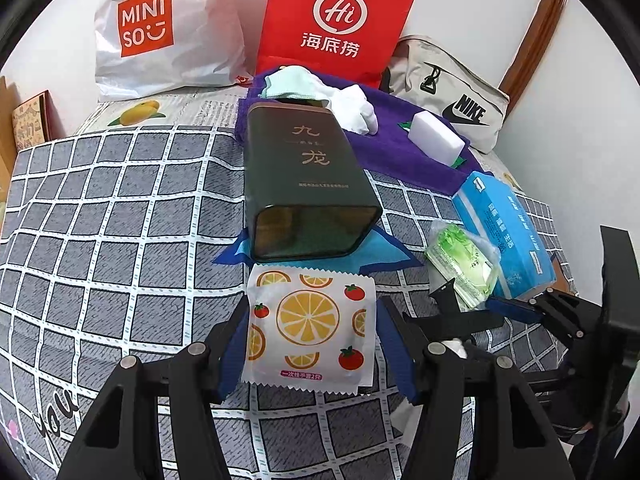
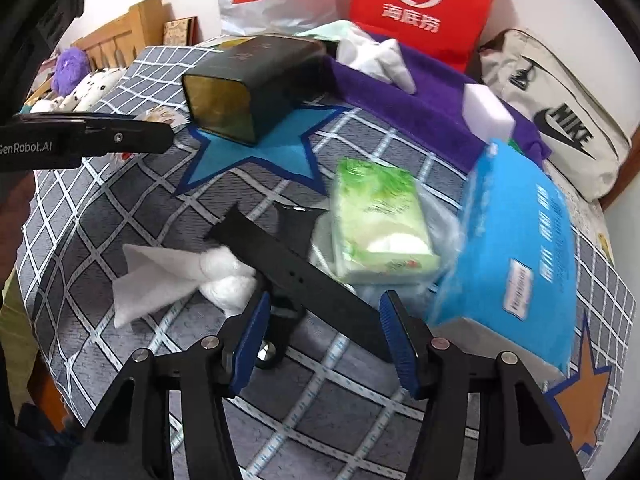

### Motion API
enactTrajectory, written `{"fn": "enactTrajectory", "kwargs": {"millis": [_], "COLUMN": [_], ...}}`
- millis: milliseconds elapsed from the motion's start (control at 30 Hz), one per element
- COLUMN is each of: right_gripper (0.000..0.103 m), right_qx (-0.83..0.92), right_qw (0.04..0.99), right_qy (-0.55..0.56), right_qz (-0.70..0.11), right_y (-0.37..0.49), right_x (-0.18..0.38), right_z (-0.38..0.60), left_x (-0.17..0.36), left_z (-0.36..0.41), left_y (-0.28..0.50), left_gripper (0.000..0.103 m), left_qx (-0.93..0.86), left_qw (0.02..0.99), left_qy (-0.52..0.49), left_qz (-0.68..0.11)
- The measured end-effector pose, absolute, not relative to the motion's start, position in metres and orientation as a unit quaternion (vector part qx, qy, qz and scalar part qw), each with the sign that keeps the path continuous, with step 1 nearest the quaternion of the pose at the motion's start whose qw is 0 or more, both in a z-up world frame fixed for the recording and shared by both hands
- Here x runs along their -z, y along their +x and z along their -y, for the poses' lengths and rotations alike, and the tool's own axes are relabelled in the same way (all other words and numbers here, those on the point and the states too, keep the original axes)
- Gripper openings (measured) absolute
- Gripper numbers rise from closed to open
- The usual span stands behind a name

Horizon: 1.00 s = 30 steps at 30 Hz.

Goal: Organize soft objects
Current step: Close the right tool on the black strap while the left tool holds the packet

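Fruit-print sachet [image 1: 310,328], flat plastic, orange slices and tomatoes: it lies on the grey checked bedcover [image 1: 120,216] between the blue pads of your left gripper [image 1: 310,346], whose jaws stand about half apart around it; you cannot tell from this view whether the pads press its edges. Just beyond its far edge is a dark green tin [image 1: 308,184], on its side, open mouth toward you, resting on a blue felt star [image 1: 390,250]. Your right gripper [image 2: 324,340] has its jaws half apart over a black strap [image 2: 296,264] that runs slantwise between them, not visibly pinched. Left of the strap: a crumpled white tissue [image 2: 172,280]. Beyond the strap: a green tissue pack [image 2: 380,224], and touching its right side a blue tissue pack [image 2: 516,248], tilted. Farther back: a purple towel [image 1: 400,152] carrying a white sponge block [image 1: 438,140], white gloves [image 1: 352,108] and a pale green cloth [image 1: 288,82]. Against the wall: a white Miniso bag [image 1: 160,28], a red paper bag [image 1: 336,20], and a beige Nike pouch [image 1: 452,96].
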State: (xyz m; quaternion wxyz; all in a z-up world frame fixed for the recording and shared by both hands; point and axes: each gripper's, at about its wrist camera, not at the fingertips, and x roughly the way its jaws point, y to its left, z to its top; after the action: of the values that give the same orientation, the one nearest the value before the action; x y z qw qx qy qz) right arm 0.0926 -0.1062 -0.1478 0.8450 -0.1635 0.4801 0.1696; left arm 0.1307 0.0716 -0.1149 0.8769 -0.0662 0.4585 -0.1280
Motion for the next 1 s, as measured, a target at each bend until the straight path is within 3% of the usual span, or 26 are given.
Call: {"fn": "enactTrajectory", "kwargs": {"millis": [100, 200, 300, 433, 1000], "right_gripper": [0.055, 0.046, 0.015, 0.004, 0.003], "right_qx": [-0.173, -0.181, -0.184, -0.191, -0.199], "right_qw": [0.849, 0.847, 0.846, 0.842, 0.846], "right_qy": [-0.155, -0.099, -0.074, -0.055, -0.035], "right_qz": [-0.475, -0.49, -0.495, -0.501, -0.493], "right_y": [0.096, 0.103, 0.105, 0.104, 0.108], "right_x": [0.15, 0.15, 0.145, 0.139, 0.132], "right_z": [0.105, 0.114, 0.12, 0.123, 0.123], "left_x": [0.114, 0.115, 0.115, 0.116, 0.112], "left_z": [-0.073, -0.074, -0.075, -0.075, -0.078], "left_y": [0.131, 0.13, 0.13, 0.131, 0.132], "left_gripper": [0.058, 0.058, 0.058, 0.058, 0.058], "left_qx": [0.128, 0.129, 0.13, 0.131, 0.133], "left_qw": [0.877, 0.877, 0.876, 0.875, 0.876], "left_qy": [-0.068, -0.069, -0.07, -0.074, -0.08], "left_qz": [-0.458, -0.458, -0.459, -0.46, -0.456]}}
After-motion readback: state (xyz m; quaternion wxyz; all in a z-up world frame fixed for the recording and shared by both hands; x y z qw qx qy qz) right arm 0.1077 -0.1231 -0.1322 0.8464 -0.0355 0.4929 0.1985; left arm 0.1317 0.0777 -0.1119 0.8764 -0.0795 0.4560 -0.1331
